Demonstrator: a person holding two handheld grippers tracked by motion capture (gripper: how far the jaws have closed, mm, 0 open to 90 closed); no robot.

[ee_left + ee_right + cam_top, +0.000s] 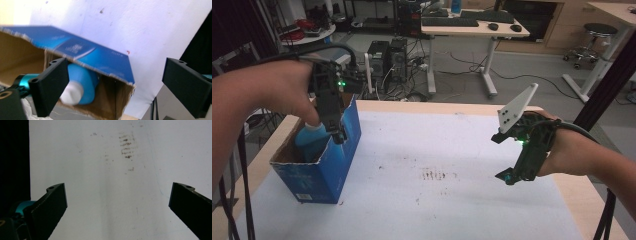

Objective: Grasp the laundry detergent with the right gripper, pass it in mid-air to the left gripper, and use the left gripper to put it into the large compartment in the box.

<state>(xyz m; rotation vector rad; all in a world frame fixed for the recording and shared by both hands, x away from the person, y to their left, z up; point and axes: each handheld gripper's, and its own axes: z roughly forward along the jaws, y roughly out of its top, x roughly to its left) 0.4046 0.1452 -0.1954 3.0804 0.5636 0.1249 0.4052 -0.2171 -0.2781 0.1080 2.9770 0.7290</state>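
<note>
At the table's left edge: an open blue cardboard box (324,165) is standing on the white table (452,150), holding a blue bottle (312,137) with a white cap.
Bottle position: it is lying inside the box, leaning against the wall nearest the table's middle, cap end (72,93) pointing toward the left gripper view's camera.
Left hand-held gripper (337,132): it is hanging over the box's open top, jaws spread wide and gripping nothing.
Bottle relative to left hand-held gripper: in the left gripper view one jaw is sitting just in front of the bottle, the other well off beyond the box wall; contact cannot be confirmed.
Right hand-held gripper (507,176): it is hovering above bare table, well apart from the box, jaws released and empty.
Reason for placement, as judged: the left one is working at the box, either having let the bottle go or lining up to take it; the right is waiting clear.
Table surface: faint brown smudges (437,175) are showing near the middle.
</note>
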